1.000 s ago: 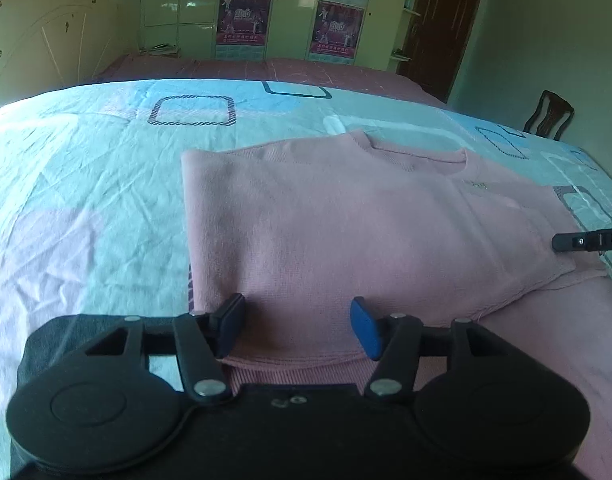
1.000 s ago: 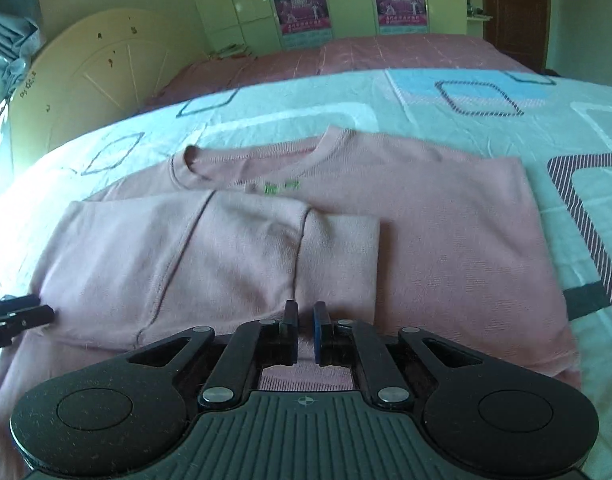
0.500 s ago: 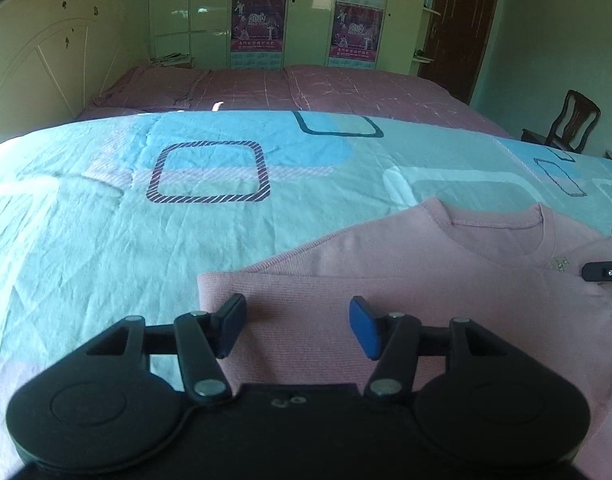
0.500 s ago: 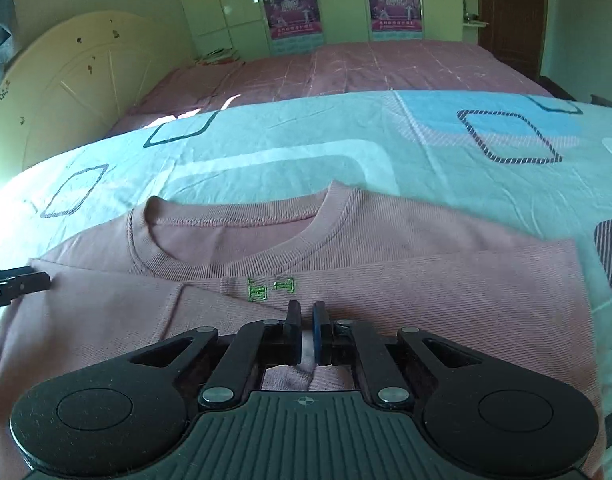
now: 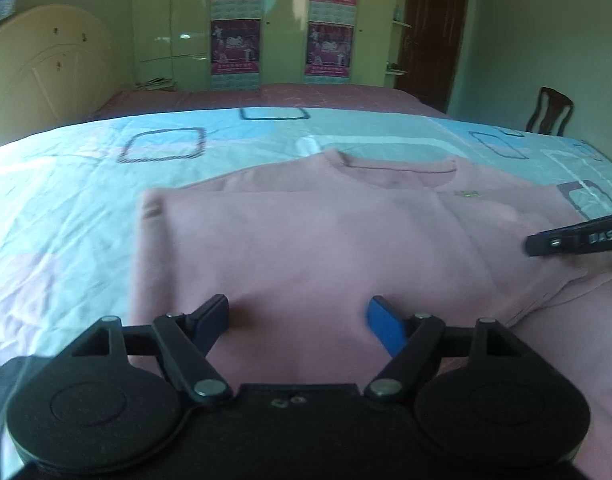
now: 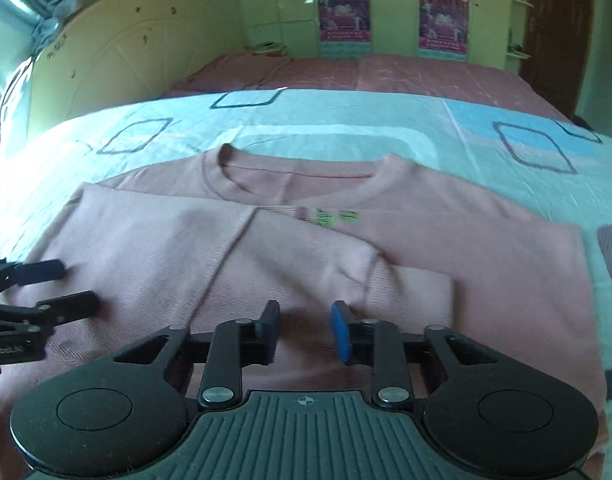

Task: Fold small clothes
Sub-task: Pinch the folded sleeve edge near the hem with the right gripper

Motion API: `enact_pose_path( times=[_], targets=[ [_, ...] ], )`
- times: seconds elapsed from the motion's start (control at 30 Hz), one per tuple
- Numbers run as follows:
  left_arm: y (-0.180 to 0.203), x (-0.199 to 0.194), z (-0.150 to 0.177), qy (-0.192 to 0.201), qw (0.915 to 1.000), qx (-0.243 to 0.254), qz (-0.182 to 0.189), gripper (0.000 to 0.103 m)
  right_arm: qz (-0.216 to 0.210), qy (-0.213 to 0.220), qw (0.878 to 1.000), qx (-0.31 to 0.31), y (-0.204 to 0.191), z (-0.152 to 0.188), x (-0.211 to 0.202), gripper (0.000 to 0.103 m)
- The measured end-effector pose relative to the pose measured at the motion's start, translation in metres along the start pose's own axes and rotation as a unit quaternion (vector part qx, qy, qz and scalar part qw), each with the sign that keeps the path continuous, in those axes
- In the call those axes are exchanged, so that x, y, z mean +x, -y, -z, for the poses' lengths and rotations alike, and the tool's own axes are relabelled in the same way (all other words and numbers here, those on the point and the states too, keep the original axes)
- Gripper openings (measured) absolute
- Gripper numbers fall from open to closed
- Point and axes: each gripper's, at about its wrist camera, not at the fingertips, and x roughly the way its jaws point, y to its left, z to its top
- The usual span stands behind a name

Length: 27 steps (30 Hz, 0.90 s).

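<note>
Mid-fold on pink sweater [image 6: 446,264], flat on the patterned bedsheet [image 5: 66,208], collar [image 6: 298,184] toward the far side. One side plus sleeve [image 6: 386,280] already lying across the body; looks like the sleeve stage is done or nearly done.

Left gripper [image 5: 302,318]: jaws wide apart, nothing held, hovering over the folded panel near the left folded edge [image 5: 140,248]. Right gripper [image 6: 304,330]: jaws partly apart, nothing between them, just above the cuff end of the sleeve. Contact with fabric not resolvable from either view.

Next, likely: pinch the near hem with both grippers, carry toward collar for the cross fold. Needs a low approach, both layers in each pinch, matched lift so the folded sleeve does not slide off.

Edges: left fold line straight, right side edge [image 6: 582,256] straight, sleeve edge slightly ridged. Near hem hidden under both gripper bodies.

Room: open sheet left, right and beyond collar. Headboard [image 6: 118,64], wardrobe [image 5: 266,20] and chair [image 5: 550,112] well apart. Grippers near each other over the left half; crossing risk.
</note>
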Motion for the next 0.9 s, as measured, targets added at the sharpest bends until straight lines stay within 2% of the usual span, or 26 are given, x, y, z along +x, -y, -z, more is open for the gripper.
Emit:
enact_pose_path(
  times=[0.03,0.1,0.17,0.2,0.3,0.37,0.4,0.47,0.6,0.9],
  targets=[
    [-0.01,-0.006,0.008,-0.001,0.9998,0.007,-0.019,0.075,0.007,-0.002,1.0,0.002,0.008,0.004,-0.006,0.024],
    [-0.022,-0.022,0.019,0.007,1.0,-0.002,0.001,0.074,-0.001,-0.012,1.0,0.004,0.014,0.009,-0.01,0.024],
    [-0.016,-0.029,0.019,0.003,0.9997,0.022,-0.014,0.074,0.003,-0.013,1.0,-0.002,0.011,0.009,-0.013,0.024],
    [-0.013,-0.032,0.016,0.003,0.9995,0.024,-0.021,0.072,0.007,-0.008,1.0,0.002,0.009,0.008,-0.018,0.024],
    [-0.009,-0.041,0.007,0.015,0.9999,0.0,-0.004,0.075,-0.001,0.021,1.0,0.005,0.0,0.008,-0.037,0.024],
    [-0.002,-0.037,0.008,0.003,1.0,0.003,-0.004,0.075,-0.006,0.012,1.0,-0.002,-0.007,0.014,-0.039,0.024],
    [0.0,-0.031,0.012,-0.011,0.9999,0.008,-0.009,0.074,-0.008,-0.005,1.0,-0.008,-0.01,0.018,-0.032,0.024],
    [0.002,-0.027,0.019,-0.016,0.9998,0.004,-0.011,0.075,0.003,-0.022,0.999,-0.023,-0.012,0.027,-0.022,0.024],
    [0.002,-0.03,0.025,-0.01,0.9998,0.0,-0.017,0.075,-0.004,-0.015,1.0,0.002,-0.004,0.029,-0.023,0.024],
    [0.008,-0.033,0.026,-0.015,0.9994,0.008,-0.031,0.076,-0.002,-0.016,1.0,-0.008,-0.006,0.029,-0.023,0.024]
  ],
)
